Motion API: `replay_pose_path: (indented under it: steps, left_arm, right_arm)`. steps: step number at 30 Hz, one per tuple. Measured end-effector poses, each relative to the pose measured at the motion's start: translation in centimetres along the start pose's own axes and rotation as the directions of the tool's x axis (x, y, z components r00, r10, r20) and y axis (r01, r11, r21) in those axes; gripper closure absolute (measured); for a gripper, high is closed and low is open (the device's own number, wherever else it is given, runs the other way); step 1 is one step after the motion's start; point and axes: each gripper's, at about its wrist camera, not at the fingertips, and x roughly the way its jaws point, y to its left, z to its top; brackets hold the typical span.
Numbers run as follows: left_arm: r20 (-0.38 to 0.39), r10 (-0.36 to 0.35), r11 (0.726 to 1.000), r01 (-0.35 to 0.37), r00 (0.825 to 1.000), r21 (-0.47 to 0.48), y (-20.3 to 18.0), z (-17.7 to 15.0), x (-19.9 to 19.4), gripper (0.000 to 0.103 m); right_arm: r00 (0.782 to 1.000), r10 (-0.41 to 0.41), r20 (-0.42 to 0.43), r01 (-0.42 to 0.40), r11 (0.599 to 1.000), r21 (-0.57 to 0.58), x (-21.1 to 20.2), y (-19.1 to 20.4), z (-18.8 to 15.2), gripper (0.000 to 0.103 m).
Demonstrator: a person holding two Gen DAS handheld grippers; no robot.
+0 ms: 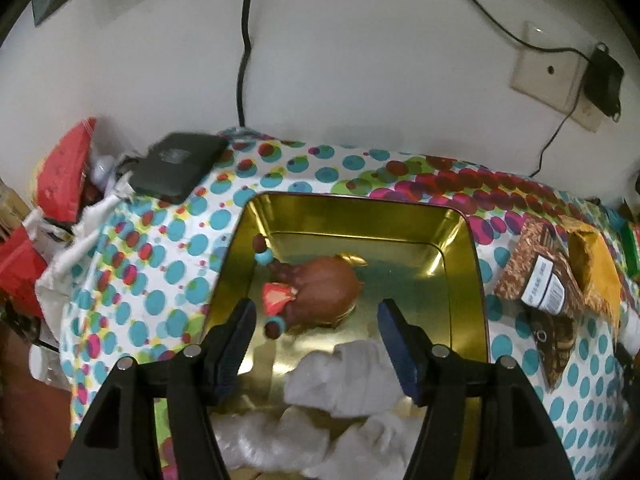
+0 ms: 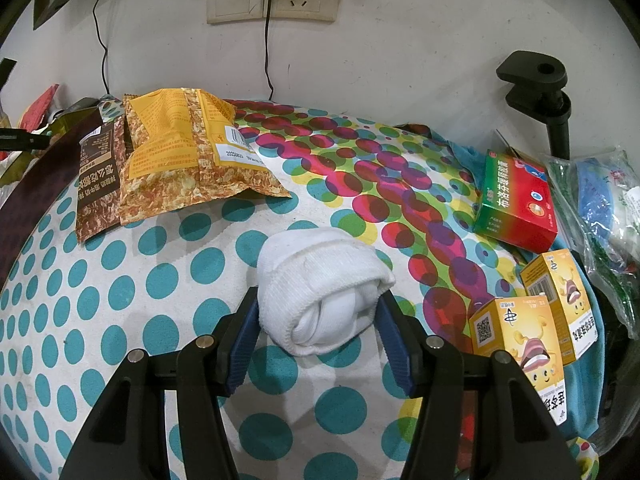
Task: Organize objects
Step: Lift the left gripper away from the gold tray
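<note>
In the left wrist view a gold metal tin (image 1: 460, 264) sits on the dotted cloth. Inside it lie a brown toy figure (image 1: 320, 292) with beaded braids and white rolled socks (image 1: 344, 380) at the near end. My left gripper (image 1: 316, 312) is open above the tin, holding nothing. In the right wrist view a white rolled sock (image 2: 320, 292) lies on the cloth between the blue pads of my right gripper (image 2: 316, 312). The pads press its sides.
Yellow (image 2: 180, 152) and brown (image 2: 96, 184) snack bags lie at back left, also in the left wrist view (image 1: 552, 276). A red-green box (image 2: 516, 200), two yellow boxes (image 2: 532, 336) and plastic bags (image 2: 600, 200) stand right. A black wallet (image 1: 176, 164) and red clutter (image 1: 60, 176) sit left.
</note>
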Motion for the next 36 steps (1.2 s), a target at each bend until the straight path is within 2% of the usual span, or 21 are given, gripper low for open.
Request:
replay_pose_path:
  steps: [5,7,11,18,27,32,36]
  left_arm:
    - [0.073,0.049,0.999,-0.048,0.996,-0.026,0.7,-1.2,-3.3,0.038]
    - [0.111,0.059,0.998,-0.055,0.992,-0.035,0.9,-2.3,-5.2,0.038]
    - [0.142,0.090,0.996,-0.087,0.986,-0.026,0.6,-5.2,-9.3,0.038]
    - [0.194,0.041,0.999,-0.040,0.980,-0.008,-1.3,-12.1,-14.9,0.038]
    - [0.184,-0.004,0.999,-0.003,0.983,0.036,-4.5,-17.9,-16.4,0.038]
    - [0.133,-0.068,0.997,0.073,0.989,-0.037,-3.2,-19.9,-16.0,0.038]
    - [0.149,-0.028,0.997,0.038,0.988,-0.068,-1.1,-20.8,-16.6,0.038]
  right_arm:
    - [1.000,-0.004,0.001,0.004,1.000,-0.003,0.0,-0.2,0.0,0.049]
    - [1.000,-0.007,0.000,0.007,1.000,-0.005,-0.1,-0.4,-0.1,0.049]
    - [1.000,-0.007,-0.001,0.007,1.000,-0.005,0.0,0.2,0.1,0.049]
    - [1.000,-0.006,-0.003,0.006,1.000,0.001,0.0,0.7,0.6,0.049]
    - [0.998,-0.057,-0.005,0.057,0.998,-0.024,-0.3,0.1,0.7,0.050]
    - [0.997,-0.074,-0.001,0.074,0.997,-0.039,-0.5,0.8,0.8,0.050]
    - [0.996,-0.092,0.005,0.093,0.994,-0.054,-0.7,0.5,0.7,0.050]
